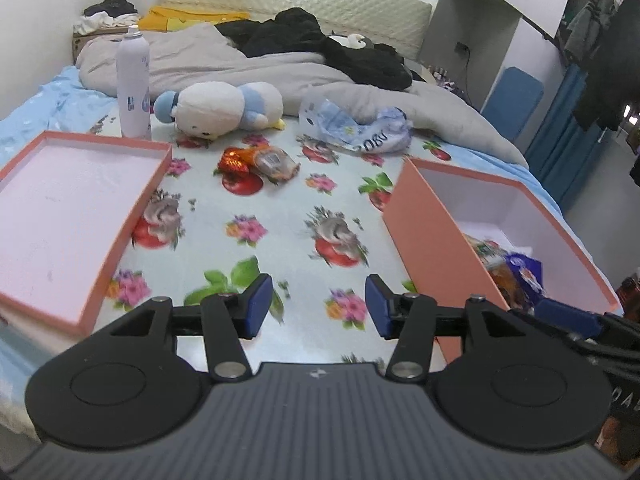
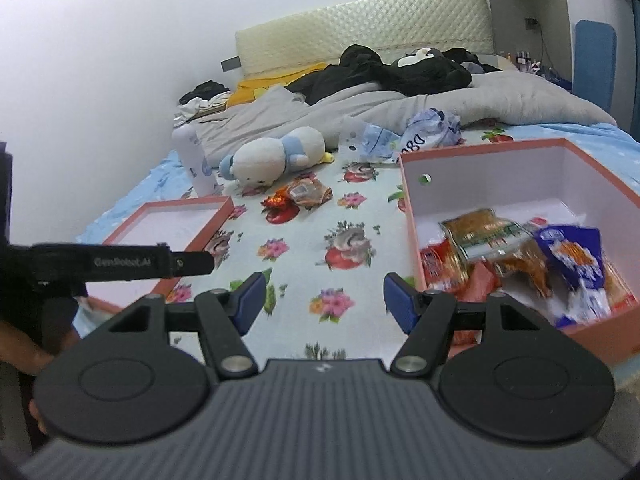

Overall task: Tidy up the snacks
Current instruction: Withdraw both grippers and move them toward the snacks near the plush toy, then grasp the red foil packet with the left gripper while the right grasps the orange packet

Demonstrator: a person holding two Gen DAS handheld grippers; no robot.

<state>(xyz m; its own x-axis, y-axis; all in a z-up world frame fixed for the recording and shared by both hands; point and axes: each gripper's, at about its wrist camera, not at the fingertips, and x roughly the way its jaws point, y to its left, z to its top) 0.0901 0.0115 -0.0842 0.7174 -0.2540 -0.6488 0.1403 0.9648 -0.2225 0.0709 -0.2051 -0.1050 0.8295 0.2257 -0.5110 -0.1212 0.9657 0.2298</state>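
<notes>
Two snack packets, one shiny orange (image 1: 234, 160) and one clear with brown contents (image 1: 276, 164), lie together on the flowered sheet ahead; they also show in the right wrist view (image 2: 304, 194). A deep pink box (image 2: 416, 216) on the right holds several snack packets (image 2: 520, 256); it shows in the left wrist view (image 1: 424, 232) too. My left gripper (image 1: 318, 306) is open and empty above the sheet. My right gripper (image 2: 324, 300) is open and empty beside the box's left wall.
A shallow pink lid (image 1: 136, 200) lies on the left. A white spray bottle (image 1: 133, 80), a plush toy (image 1: 224, 106) and crumpled blue-white wrappers (image 1: 356, 128) sit further back. A grey blanket (image 1: 248, 64) and black clothes (image 1: 320, 40) cover the far bed.
</notes>
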